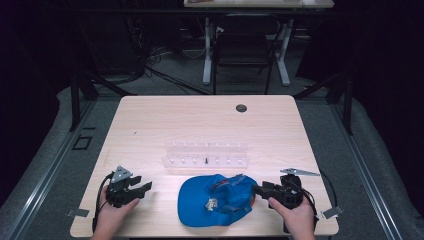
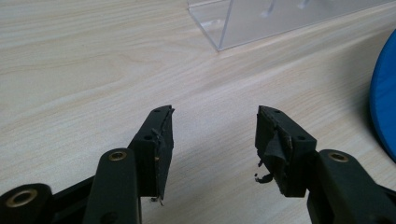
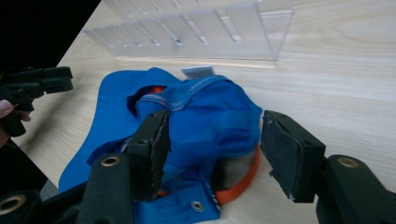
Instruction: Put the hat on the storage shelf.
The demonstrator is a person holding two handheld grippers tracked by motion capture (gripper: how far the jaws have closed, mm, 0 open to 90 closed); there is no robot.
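A blue cap [image 1: 210, 200] with orange trim lies crumpled near the table's front edge, a pale emblem showing on it. My right gripper [image 1: 256, 190] is open at the cap's right side. In the right gripper view its jaws [image 3: 212, 135] stand on either side of the cap's [image 3: 201, 107] bunched back part without closing on it. My left gripper [image 1: 145, 187] is open to the left of the cap, over bare wood, with nothing between its fingers [image 2: 215, 126]. The cap's edge [image 2: 385, 102] shows at the right of that view.
A clear acrylic rack [image 1: 205, 154] with several slots stands behind the cap, a small dark pin in one slot. The table [image 1: 150, 125] has a cable hole [image 1: 241, 108] at the back. A black chair [image 1: 242, 50] and another desk stand beyond it.
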